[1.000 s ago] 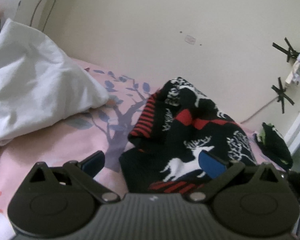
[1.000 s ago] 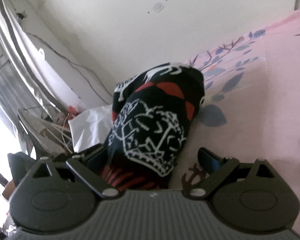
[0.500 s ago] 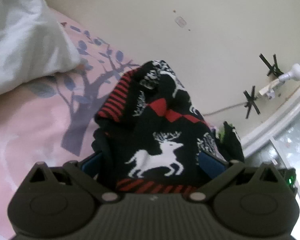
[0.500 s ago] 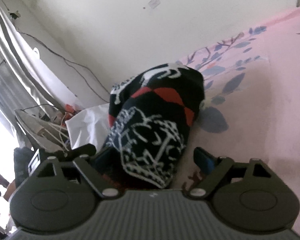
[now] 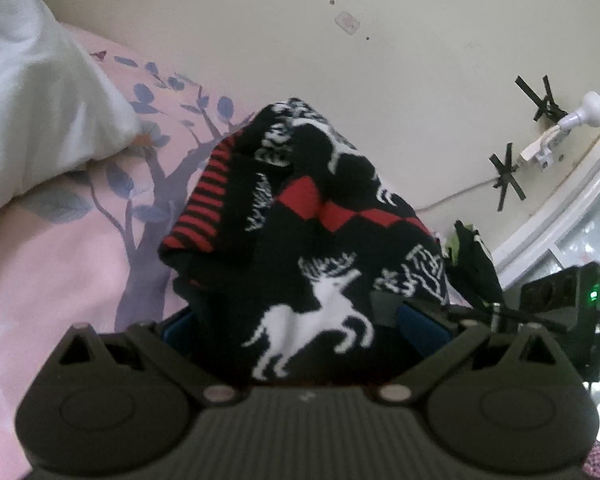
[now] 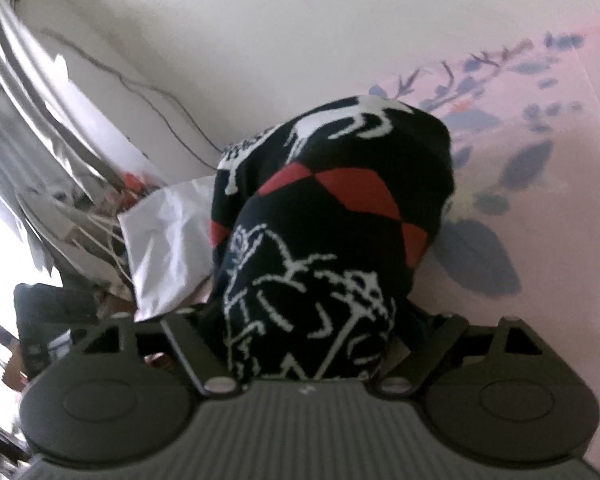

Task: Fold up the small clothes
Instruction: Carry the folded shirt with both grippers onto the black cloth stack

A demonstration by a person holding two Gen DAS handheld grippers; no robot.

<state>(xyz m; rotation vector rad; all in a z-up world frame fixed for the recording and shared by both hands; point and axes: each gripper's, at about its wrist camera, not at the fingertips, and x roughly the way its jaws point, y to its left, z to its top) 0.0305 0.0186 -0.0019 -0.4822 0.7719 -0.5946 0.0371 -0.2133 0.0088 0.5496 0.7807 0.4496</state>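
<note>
While the black knitted garment [image 5: 324, 240] with white reindeer and red diamonds is heaped in a rumpled mound on the pink floral bed sheet [image 5: 60, 280], close to the wall, no fold can be judged as made yet; the step in hand is judged to be the taking hold of the cloth from two sides. The left tool [image 5: 304, 332] is pushed low into the near edge of the heap, its blue pads spread wide with the reindeer panel lying between them. Whether the pads press on the knit cannot be told, since both are partly buried by fabric. The right tool [image 6: 300, 340] is set against the opposite side of the same mound, its fingers likewise spread wide with a thick bulge of cloth between them; a firm pinch is not seen. Both tools are pointed somewhat downward toward the bed, tilted rather than level, and the housing of the right one is glimpsed at the right edge of the left view.

For the next move, a closing of both tools on separate edges is judged to be called for, followed by a lift and a spreading apart, so that the garment is laid flat before any fold. A white pillow [image 5: 32, 112] is lying well clear at the side.
</note>
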